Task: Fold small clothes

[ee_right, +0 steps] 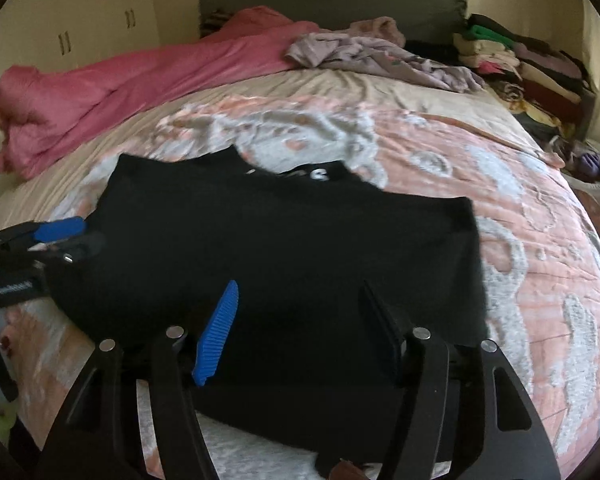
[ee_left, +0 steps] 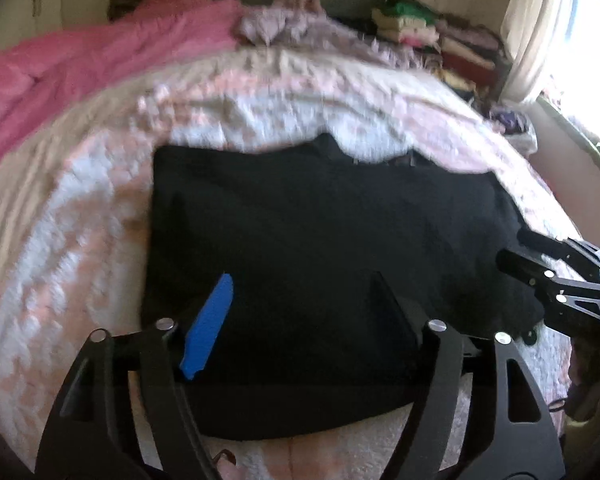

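A black garment [ee_left: 300, 216] [ee_right: 284, 232] lies spread flat on the pink-and-white bedspread [ee_left: 80, 208] [ee_right: 520, 240]. White lettering [ee_right: 320, 174] shows at its far edge. My left gripper [ee_left: 300, 284] hovers over the garment's near left part, open, with nothing pinched between the blue pad [ee_left: 212, 320] and the black finger. My right gripper [ee_right: 298, 288] stands open over the near right part, also empty. Each gripper shows in the other's view, the left gripper [ee_right: 68, 236] at the garment's left edge and the right gripper [ee_left: 516, 258] at its right edge.
A pink blanket [ee_right: 112, 92] lies along the bed's far left. A crumpled lilac heap of clothes [ee_right: 380, 56] sits by the grey headboard [ee_right: 332, 0]. Stacked folded clothes [ee_right: 512, 60] fill the far right corner. A curtained window [ee_left: 540, 28] is at the right.
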A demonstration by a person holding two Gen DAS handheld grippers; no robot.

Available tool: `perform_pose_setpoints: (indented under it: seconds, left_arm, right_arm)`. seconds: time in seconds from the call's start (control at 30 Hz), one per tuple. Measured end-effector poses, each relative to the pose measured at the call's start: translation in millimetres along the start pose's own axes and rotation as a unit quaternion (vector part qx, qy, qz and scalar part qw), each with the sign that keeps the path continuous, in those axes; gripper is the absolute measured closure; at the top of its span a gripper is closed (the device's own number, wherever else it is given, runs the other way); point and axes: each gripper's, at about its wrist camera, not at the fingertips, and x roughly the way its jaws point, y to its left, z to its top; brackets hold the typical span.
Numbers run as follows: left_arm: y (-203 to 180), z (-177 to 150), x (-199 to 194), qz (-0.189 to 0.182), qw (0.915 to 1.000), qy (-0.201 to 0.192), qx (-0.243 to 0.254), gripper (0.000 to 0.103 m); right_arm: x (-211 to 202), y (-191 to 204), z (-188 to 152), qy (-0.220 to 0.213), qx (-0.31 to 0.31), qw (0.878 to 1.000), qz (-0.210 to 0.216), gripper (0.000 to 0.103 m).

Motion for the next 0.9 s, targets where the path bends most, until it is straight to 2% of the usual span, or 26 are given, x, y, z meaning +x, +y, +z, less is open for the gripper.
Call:
perform_pose_setpoints:
  seconds: [0.07, 0.13, 0.27, 0.37, 0.47, 0.67, 0.9]
  left_arm:
    - [6, -5, 11, -0.008, 0.9998, 0.016, -0.008, 0.039]
    - [10, -11, 10, -0.016, 0.9998, 0.007, -0.008, 0.039]
    - [17, -15, 5, -0.024, 0.9995, 0.002, -0.019, 0.039]
    - [19, -17, 4, -0.025, 0.9994, -0.002, -0.022, 0.039]
    - [17, -17, 2, -0.02, 0.9996, -0.005, -0.021, 0.039]
    - [15, -19, -1, -0.011, 0.9996, -0.007, -0.023, 0.039]
    - [17, -23, -7, -0.01, 0.9996, -0.007, -0.026, 0.039]
  right_arm:
    - [6, -6, -4, 0.009, 0.007, 1.0, -0.008, 0.037]
    - [16, -25, -10, 0.032, 0.026, 0.998, -0.04, 0.037]
    - [8, -59, -24, 0.033, 0.094, 0.995, -0.006, 0.036]
    - [1, -69, -31, 0.037, 0.107, 0.993, -0.034, 0.035]
    - [1, -83, -40, 0.037, 0.148, 0.988, -0.017, 0.034]
    - [-4, -79, -45, 0.026, 0.152, 0.988, -0.023, 0.033]
    - [-16, -77, -53, 0.012, 0.159, 0.987, -0.018, 0.025]
